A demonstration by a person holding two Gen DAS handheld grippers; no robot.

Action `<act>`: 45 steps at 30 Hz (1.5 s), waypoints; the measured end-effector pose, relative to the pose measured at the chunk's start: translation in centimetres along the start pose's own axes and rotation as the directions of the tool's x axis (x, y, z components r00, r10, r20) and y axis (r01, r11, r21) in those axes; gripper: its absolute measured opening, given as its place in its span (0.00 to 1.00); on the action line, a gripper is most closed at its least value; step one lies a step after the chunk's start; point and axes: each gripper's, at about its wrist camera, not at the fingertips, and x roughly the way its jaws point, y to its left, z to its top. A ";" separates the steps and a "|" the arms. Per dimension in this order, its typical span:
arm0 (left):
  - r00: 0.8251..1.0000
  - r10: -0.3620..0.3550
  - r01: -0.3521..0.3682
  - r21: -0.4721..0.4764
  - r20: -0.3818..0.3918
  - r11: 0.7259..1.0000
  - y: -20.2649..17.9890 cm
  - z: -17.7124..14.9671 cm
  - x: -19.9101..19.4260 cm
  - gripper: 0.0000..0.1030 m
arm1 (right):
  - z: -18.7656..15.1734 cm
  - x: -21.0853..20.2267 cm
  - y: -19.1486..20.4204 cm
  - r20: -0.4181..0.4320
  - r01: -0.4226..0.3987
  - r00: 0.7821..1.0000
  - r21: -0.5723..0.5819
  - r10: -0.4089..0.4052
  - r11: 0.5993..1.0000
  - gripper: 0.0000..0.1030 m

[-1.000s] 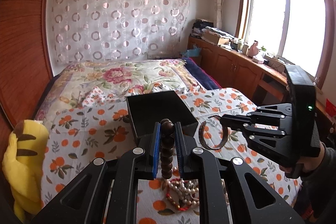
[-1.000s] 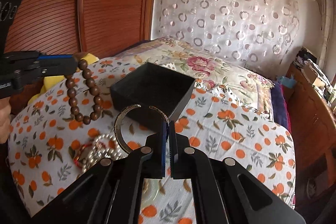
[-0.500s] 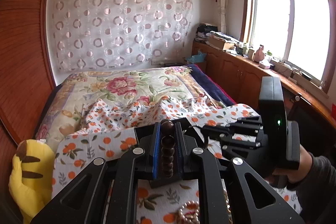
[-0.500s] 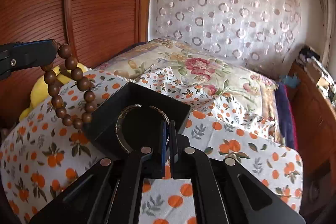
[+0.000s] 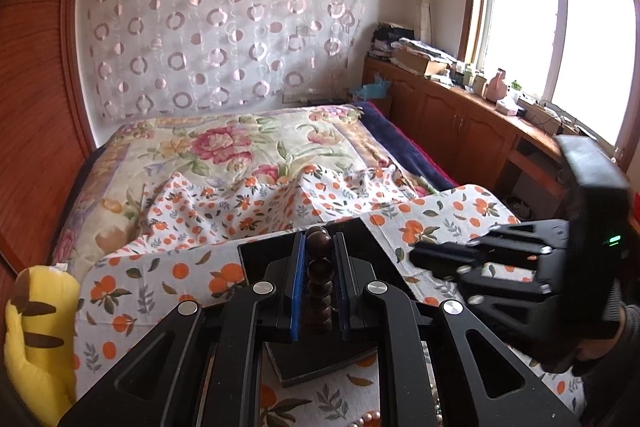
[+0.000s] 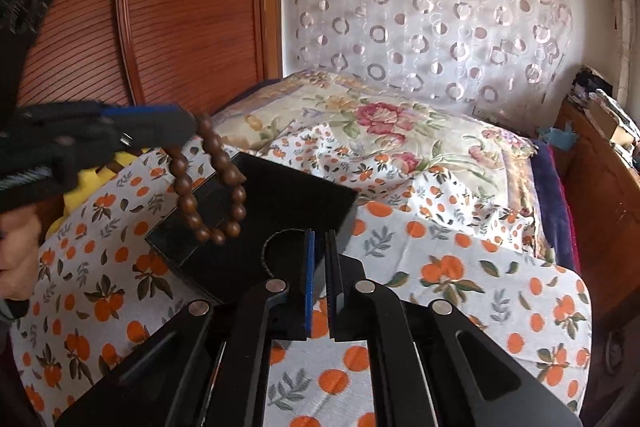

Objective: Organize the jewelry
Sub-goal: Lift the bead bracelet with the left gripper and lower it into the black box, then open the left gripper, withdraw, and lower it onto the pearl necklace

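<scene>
- Left wrist view: my left gripper [image 5: 319, 241] was clenched on the beads [image 5: 319, 269], over the box [image 5: 256, 263].
- Beads ran 12 to 6 between the pads. From the right wrist, the loop hung at 10, long axis near upright, low end over the box.
- Right gripper [image 6: 320, 239]: jaws had just eased a crack, all but closed. The bangle [image 6: 265, 253] curved at 9 of the tip; grip unclear.
- I judged the step as boxing both pieces. Next: lower the beads inside, then let go.

Both wrist views over black box [image 5: 360, 235]
</scene>
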 end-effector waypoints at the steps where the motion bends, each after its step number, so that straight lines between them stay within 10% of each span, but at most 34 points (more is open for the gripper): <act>1: 1.000 0.001 -0.001 0.000 -0.006 1.000 0.0 0.0 0.4 0.12 | -0.2 -0.3 -0.1 0.005 0.005 1.000 0.001 -0.005 1.000 0.06; 13: 0.999 0.009 -0.009 -0.004 -0.043 1.000 -0.3 -1.0 1.3 0.23 | -3.0 -2.0 -0.5 -0.009 0.018 1.000 0.026 -0.018 0.999 0.07; 32: 0.995 -0.020 0.020 -0.001 -0.103 1.000 -2.6 -11.1 -4.8 0.24 | -9.9 -6.4 3.2 -0.040 -0.007 0.999 0.056 0.009 0.998 0.07; 36: 0.993 -0.031 0.031 -0.005 -0.113 1.000 -2.8 -12.7 -5.9 0.24 | -11.6 -7.4 4.1 -0.045 -0.027 0.999 0.074 0.030 0.997 0.22; 45: 0.991 -0.024 0.022 -0.016 -0.132 1.000 -2.5 -14.8 -7.1 0.31 | -13.4 -7.2 4.9 -0.090 -0.052 0.994 0.081 0.059 0.995 0.22</act>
